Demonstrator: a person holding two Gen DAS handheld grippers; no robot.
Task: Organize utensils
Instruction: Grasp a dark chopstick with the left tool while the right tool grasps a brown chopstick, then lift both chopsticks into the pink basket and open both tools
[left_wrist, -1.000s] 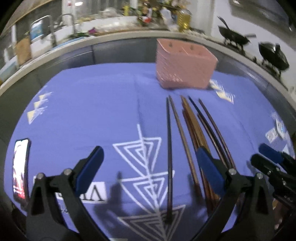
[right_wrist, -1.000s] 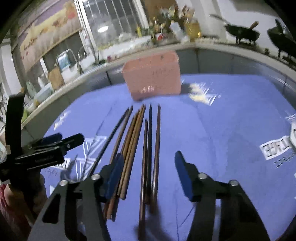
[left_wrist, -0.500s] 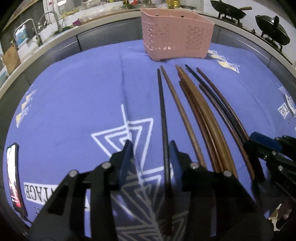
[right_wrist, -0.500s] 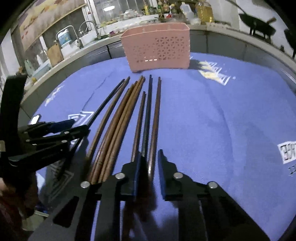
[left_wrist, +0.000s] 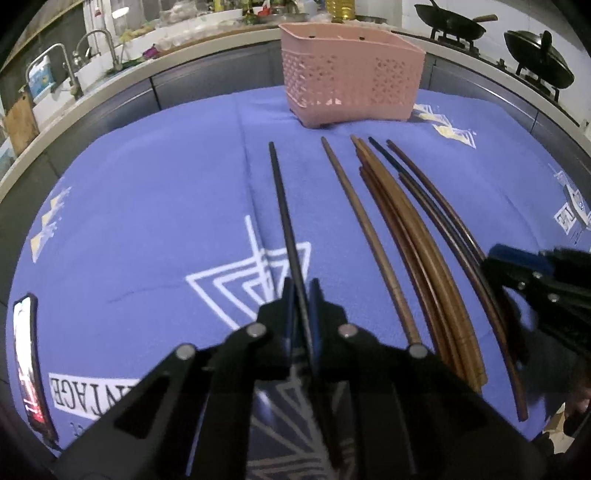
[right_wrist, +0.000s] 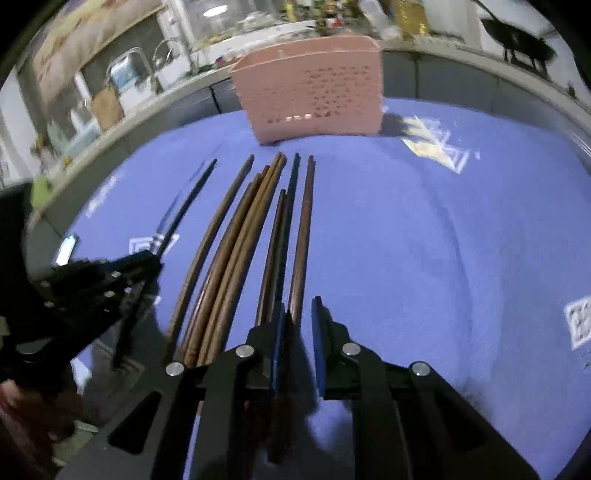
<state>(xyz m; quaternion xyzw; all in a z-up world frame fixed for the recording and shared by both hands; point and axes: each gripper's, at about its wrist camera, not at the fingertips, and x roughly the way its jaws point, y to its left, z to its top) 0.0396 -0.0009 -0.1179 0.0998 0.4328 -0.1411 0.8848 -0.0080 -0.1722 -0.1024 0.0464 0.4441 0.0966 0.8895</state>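
Kitchen counter behind, purple cloth (left_wrist: 155, 206) spread wide, pink basket (left_wrist: 351, 74) at its far edge. Chopsticks (left_wrist: 406, 236) fanned just before it. Left gripper (left_wrist: 302, 291) just closed, pinching the black stick (left_wrist: 280, 199); right gripper (right_wrist: 299, 314) closing round the rightmost brown stick (right_wrist: 304, 221). Best lifted level, tips aimed basketward, neighbours undisturbed.

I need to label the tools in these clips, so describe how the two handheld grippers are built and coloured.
Both match. The left gripper and right gripper have matte black, angular plastic fingers with triangular cut-outs, silver round rivets at the joints, and flat blue pads lining the inner faces. No cables, markings or sleeves show.
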